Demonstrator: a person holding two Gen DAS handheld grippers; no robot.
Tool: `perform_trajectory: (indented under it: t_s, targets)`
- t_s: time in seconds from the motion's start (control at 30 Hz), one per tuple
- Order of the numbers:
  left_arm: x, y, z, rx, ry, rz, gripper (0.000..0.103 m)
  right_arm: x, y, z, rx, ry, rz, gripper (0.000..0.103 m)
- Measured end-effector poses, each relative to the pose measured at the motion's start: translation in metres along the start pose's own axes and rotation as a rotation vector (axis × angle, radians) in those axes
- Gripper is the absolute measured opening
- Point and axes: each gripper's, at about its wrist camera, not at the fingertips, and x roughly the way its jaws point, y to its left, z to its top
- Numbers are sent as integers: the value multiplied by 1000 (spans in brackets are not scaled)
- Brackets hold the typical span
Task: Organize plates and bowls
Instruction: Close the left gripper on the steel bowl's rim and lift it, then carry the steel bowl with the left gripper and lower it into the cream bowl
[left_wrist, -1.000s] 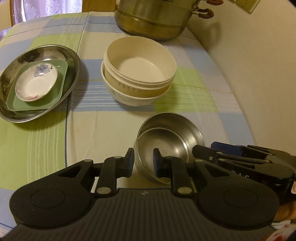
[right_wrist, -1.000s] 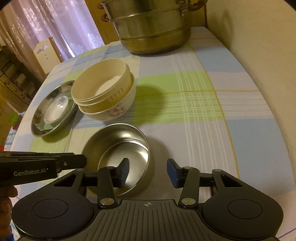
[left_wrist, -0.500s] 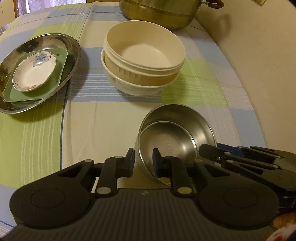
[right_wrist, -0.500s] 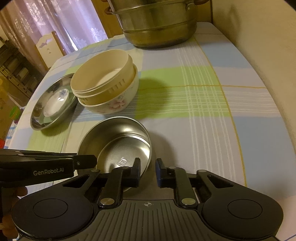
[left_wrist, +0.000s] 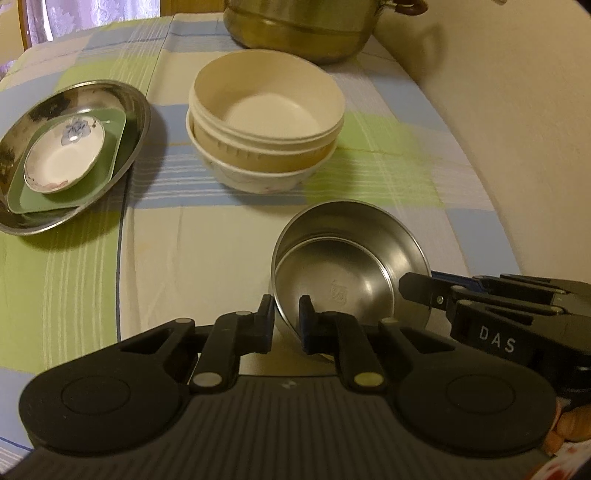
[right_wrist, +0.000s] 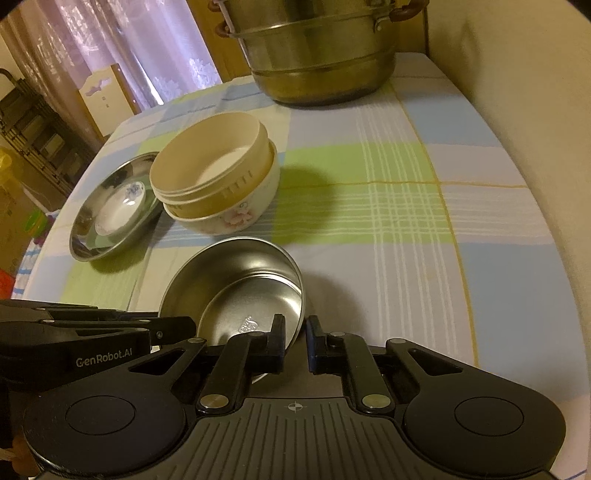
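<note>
Two nested steel bowls (left_wrist: 351, 266) (right_wrist: 236, 284) are held between my two grippers, tilted a little above the tablecloth. My left gripper (left_wrist: 287, 321) is shut on their near left rim. My right gripper (right_wrist: 295, 341) is shut on their right rim. A stack of cream bowls (left_wrist: 266, 122) (right_wrist: 214, 184) sits beyond them. To the left, a steel plate (left_wrist: 136, 110) (right_wrist: 85, 243) holds a green square plate (left_wrist: 107, 162) and a small flowered dish (left_wrist: 62, 158).
A large steel steamer pot (left_wrist: 303, 22) (right_wrist: 317, 55) stands at the far edge of the checked tablecloth (right_wrist: 406, 206). A cream wall (left_wrist: 517, 129) runs along the table's right side. A chair and shelves (right_wrist: 40, 122) stand beyond the table's left edge.
My right gripper has closed on the steel bowls' rim. Both grippers have lifted the nested steel bowls and tilted them. The left grip is unchanged.
</note>
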Motion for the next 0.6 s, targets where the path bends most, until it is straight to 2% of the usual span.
perform_trajectory:
  t_s: [0.33,0.6]
  targets:
    - [-37,-17,10,31,-63,-25,12,-42,0,19,3,-42,10,11]
    - [-69,-21,37,48,-142,-27,12,-68,11,51,-2,-100,35,11]
